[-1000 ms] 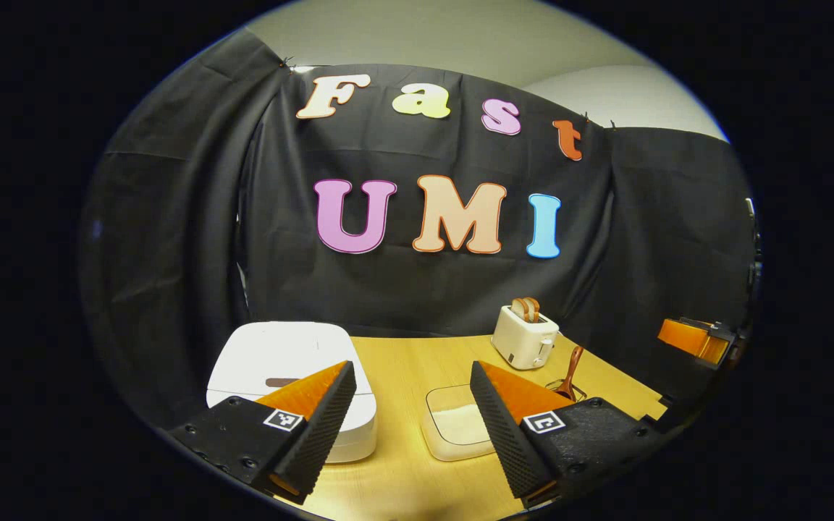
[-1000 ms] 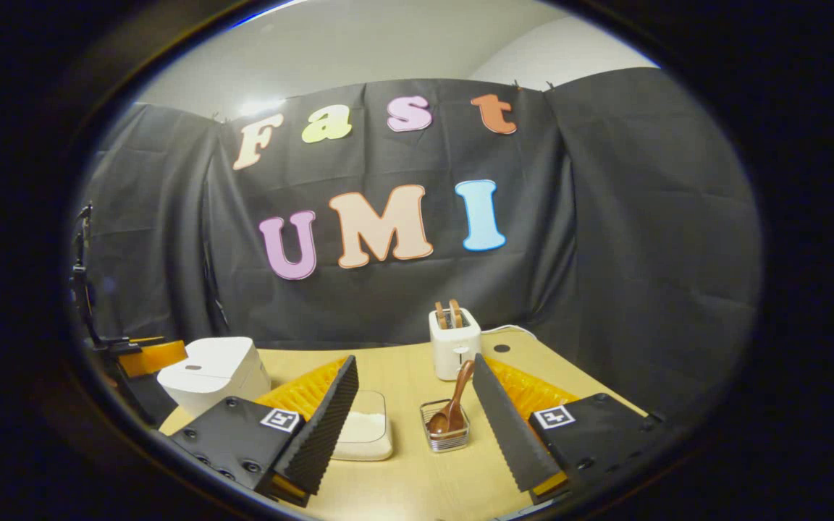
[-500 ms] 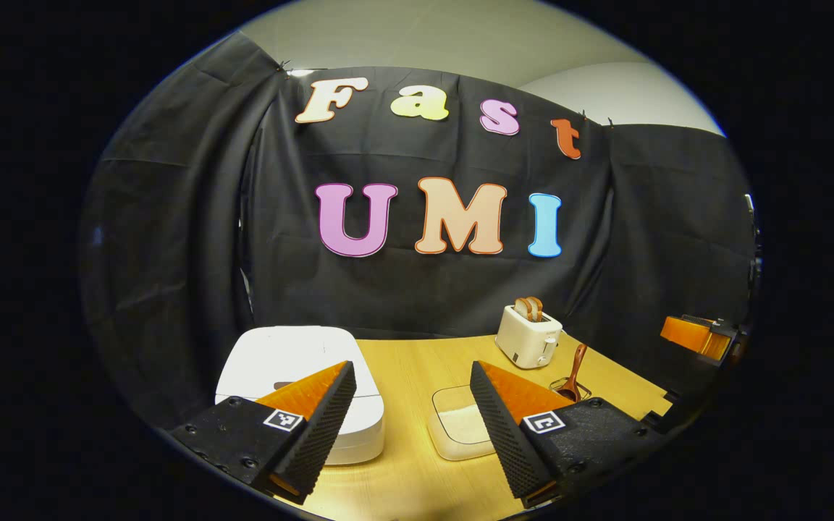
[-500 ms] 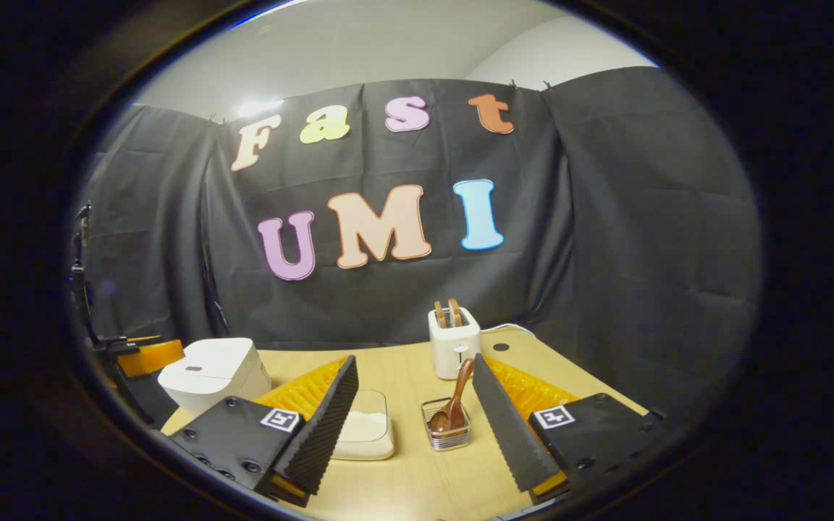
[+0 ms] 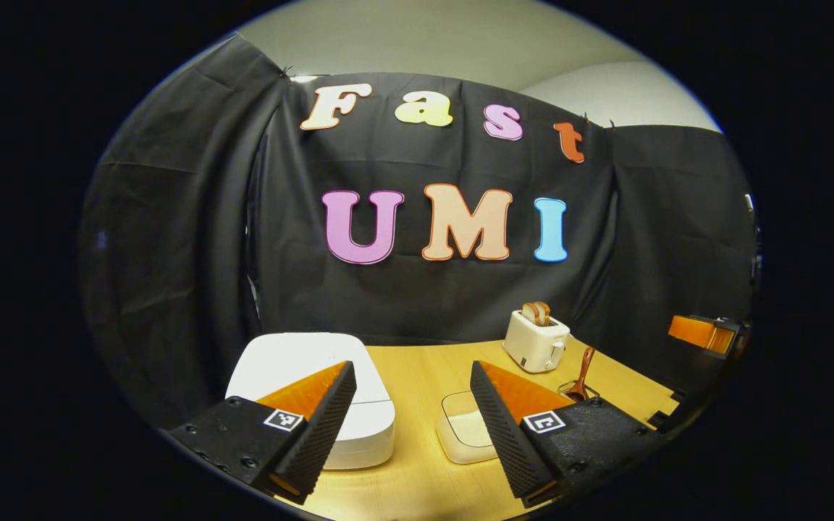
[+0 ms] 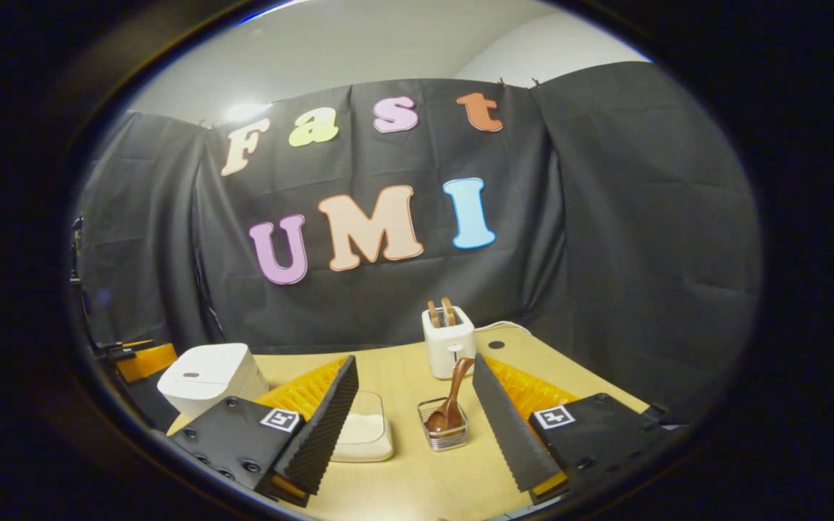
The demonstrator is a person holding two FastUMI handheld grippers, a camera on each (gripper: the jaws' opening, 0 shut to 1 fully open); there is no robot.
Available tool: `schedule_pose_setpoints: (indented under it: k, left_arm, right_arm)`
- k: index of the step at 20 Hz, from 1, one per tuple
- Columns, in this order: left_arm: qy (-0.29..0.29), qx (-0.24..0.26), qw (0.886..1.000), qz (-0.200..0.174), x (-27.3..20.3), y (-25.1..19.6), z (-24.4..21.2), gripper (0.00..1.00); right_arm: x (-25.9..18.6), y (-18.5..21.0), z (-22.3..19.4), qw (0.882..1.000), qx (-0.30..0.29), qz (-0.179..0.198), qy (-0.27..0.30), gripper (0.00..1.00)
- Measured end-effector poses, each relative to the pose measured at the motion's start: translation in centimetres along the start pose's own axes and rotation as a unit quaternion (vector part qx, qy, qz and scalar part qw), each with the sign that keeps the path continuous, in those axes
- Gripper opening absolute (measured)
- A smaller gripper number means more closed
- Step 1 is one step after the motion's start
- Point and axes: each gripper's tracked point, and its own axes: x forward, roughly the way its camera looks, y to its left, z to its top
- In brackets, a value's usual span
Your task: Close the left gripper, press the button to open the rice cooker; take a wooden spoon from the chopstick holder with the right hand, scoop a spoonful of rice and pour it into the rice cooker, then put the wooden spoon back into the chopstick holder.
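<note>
White rice cooker [image 5: 294, 362] sitting lid-closed on the pale wood-grain table [image 5: 417, 362], cream toaster [image 6: 449, 344] beyond it holding brown toast, dark brown wooden spoon [image 6: 450, 402] standing in a silvery wire chopstick holder [image 6: 444, 427] — white rice dish [image 6: 363, 437] lying beside the holder.

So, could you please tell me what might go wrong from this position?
1. The left gripper has its fingers spread wide; pressed like that on the rice cooker, they could straddle or miss the button.
2. The wooden spoon leans in a small wire chopstick holder; pulling it at an angle might tip the holder.
3. The rice dish lies close beside the holder and could be nudged.
</note>
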Motion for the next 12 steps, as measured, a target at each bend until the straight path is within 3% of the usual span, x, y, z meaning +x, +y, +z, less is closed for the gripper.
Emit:
schedule_pose_setpoints:
  k: [3, 9, 11, 12]
  left_arm:
    - [0.002, -0.002, 1.0, 0.01, 0.3, 1.0, -0.4, 0.97]
    - [0.005, -0.029, 0.999, 0.035, 0.6, 3.7, -0.6, 0.94]
    - [0.008, -0.026, 0.998, 0.056, 0.8, 5.4, -0.7, 0.86]
    - [0.012, -0.024, 0.998, 0.065, 0.8, 6.1, -0.7, 0.72]
  right_arm:
    - [0.2, 0.2, 0.0, 1.0, -0.002, 0.002, 0.001, 1.0]
    - [0.5, 0.9, 0.3, 1.0, -0.016, 0.006, 0.0, 1.0]
    - [0.6, 1.1, 0.2, 1.0, -0.019, 0.008, -0.001, 1.0]
    - [0.7, 1.2, 0.2, 1.0, -0.019, 0.01, 0.0, 1.0]
